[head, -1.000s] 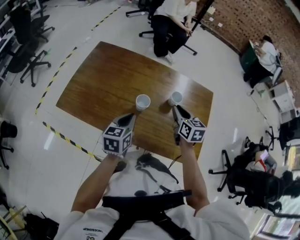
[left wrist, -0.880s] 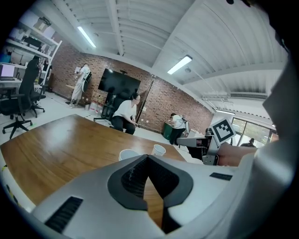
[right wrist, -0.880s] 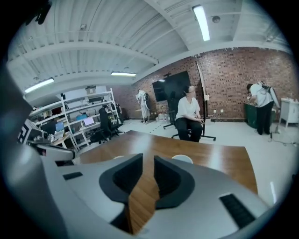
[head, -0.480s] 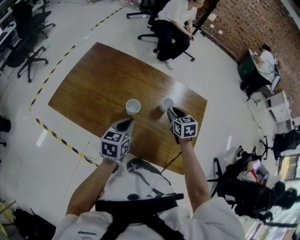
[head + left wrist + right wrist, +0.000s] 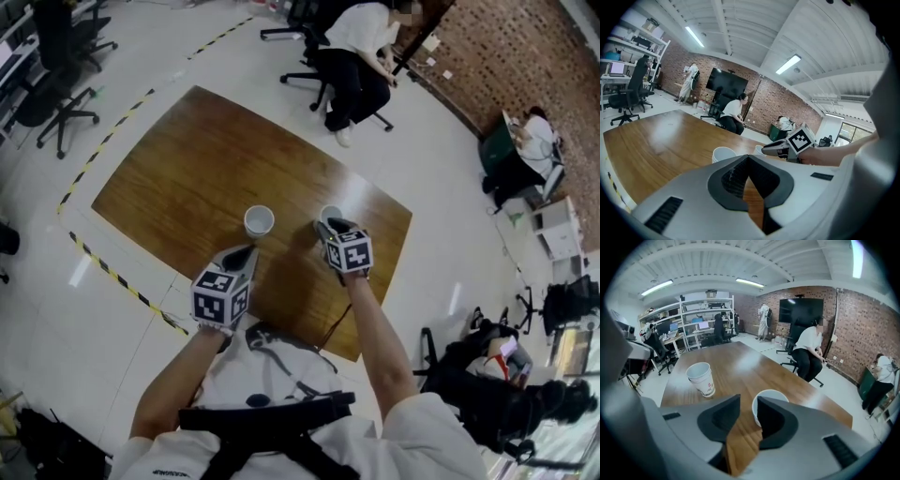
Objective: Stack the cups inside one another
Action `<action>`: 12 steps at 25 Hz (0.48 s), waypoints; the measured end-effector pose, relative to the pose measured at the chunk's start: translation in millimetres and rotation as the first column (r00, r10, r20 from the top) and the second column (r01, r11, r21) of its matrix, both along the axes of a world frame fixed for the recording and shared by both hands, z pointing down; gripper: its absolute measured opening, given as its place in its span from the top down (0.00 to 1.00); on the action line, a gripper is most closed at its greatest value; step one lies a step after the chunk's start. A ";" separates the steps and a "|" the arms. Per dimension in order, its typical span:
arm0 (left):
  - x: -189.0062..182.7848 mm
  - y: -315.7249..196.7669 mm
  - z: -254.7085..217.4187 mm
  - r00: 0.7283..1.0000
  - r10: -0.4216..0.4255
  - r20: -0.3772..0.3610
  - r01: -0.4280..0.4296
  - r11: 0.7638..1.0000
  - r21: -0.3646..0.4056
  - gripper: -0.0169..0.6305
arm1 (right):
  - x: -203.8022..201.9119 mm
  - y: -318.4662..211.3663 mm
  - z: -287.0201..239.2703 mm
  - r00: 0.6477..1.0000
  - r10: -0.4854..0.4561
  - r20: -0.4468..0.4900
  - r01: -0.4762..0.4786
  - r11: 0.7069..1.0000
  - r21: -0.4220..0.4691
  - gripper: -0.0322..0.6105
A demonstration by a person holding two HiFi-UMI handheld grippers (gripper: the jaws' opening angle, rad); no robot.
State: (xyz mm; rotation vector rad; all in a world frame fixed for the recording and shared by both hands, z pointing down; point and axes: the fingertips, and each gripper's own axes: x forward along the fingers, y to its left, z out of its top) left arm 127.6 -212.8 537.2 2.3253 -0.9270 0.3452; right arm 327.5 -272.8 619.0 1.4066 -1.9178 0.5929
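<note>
Tongs on my right first: the right gripper [image 5: 747, 401] has just been opening, and its jaws now stand wide apart with no grip on anything. Only the bare wood of the table [image 5: 736, 359] shows in most of the gap. A white paper cup [image 5: 770, 395] stands upright just ahead of the tips, offset toward the right-hand jaw, which hides its lower wall. The cup's left edge peeks into the gap, but I see no pad pressing on it. From the head view this cup sits right at the gripper's nose, partly covered by it.

The left gripper [image 5: 748, 157] has its tips drawn together with nothing between them, and it hovers over the table's near edge. The second cup [image 5: 702, 379] stands upright ahead of it, clear of the tips, and apart from the first cup on that cup's left. It seems to show a doubled rim — possibly two cups nested — though I can't be sure at this size.
</note>
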 end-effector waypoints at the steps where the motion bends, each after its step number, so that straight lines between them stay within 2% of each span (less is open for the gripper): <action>1: 0.0 -0.3 0.9 1.000 -0.005 0.001 0.005 1.000 -0.001 0.98 | -2.0 -2.7 1.6 1.000 -0.007 -0.005 0.007 1.000 -0.001 0.73; 12: 14.8 -2.5 10.6 1.000 0.004 0.021 -0.003 1.000 -0.021 0.98 | -5.5 -8.7 23.3 0.999 -0.037 -0.033 0.036 0.998 -0.050 0.78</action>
